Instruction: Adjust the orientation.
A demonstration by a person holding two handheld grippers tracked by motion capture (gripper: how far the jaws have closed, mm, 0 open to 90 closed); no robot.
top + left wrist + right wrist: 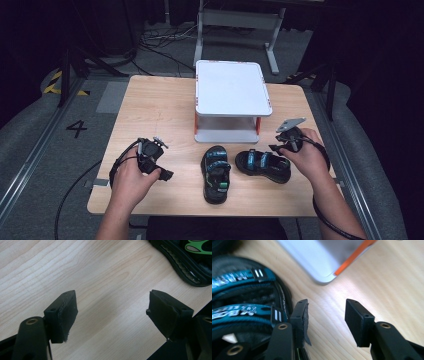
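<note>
Both sandals are black with teal straps: the one (pixel 216 173) just right of the left claw (pixel 161 172) shows green patches on its sole, the other (pixel 263 165) touches the right claw (pixel 276 148). Both claws are black. The counter (pixel 155 115) is pale wood grain. Beyond the claws, the shelf (pixel 231 90) is white with orange legs.

Two black sandals with teal straps lay on the wooden table in front of a white two-tier stand. The left sandal (pixel 216 174) pointed lengthwise toward the stand, sole down. The right sandal (pixel 263 165) lay crosswise just beside it, straps up, apart from it.
</note>
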